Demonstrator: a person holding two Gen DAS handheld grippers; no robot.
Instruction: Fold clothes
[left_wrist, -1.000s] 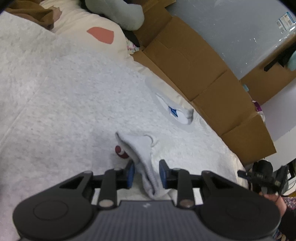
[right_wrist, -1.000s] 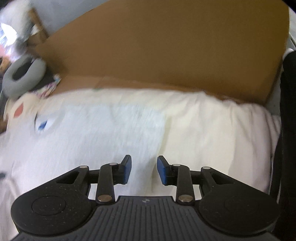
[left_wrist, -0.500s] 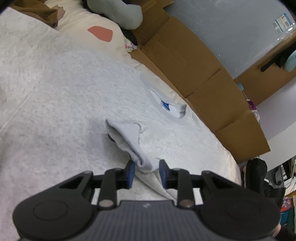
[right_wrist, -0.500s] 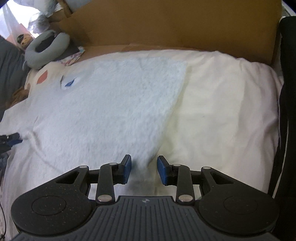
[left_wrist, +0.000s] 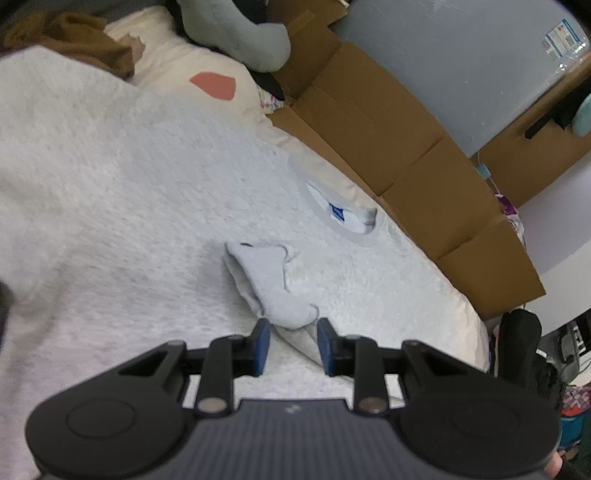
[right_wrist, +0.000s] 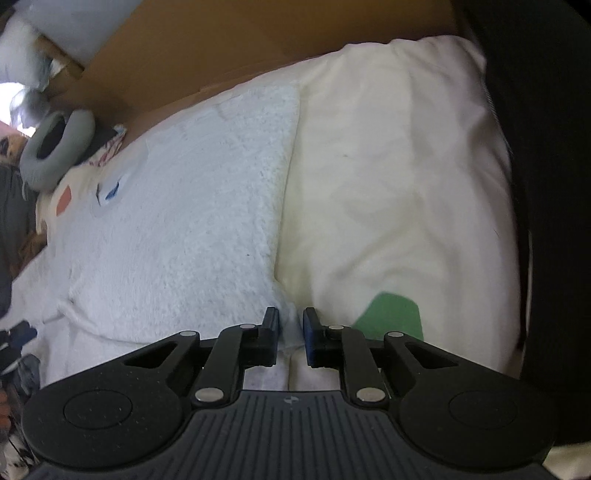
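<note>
Only the left view shows the left hand-held gripper (left_wrist: 291, 341) clamping the sweatshirt (left_wrist: 147, 206) sleeve (left_wrist: 269, 284). The right hand-held gripper (right_wrist: 291, 334), wider earlier, has just been closing on the sweatshirt's edge.

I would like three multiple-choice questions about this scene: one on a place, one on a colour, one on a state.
1. Where does the cardboard stand?
A. along the bed's far edge
B. on top of the sweatshirt
C. under the left gripper

2. What colour is the patch on the sheet by the right gripper?
A. red
B. green
C. blue

3. What does the left gripper hold?
A. nothing
B. a cardboard flap
C. the sweatshirt sleeve

Key: 1 A, it lines the bed beyond the grey sweatshirt; 2 B, plainly green; 3 C, the sleeve rises between its fingers.
</note>
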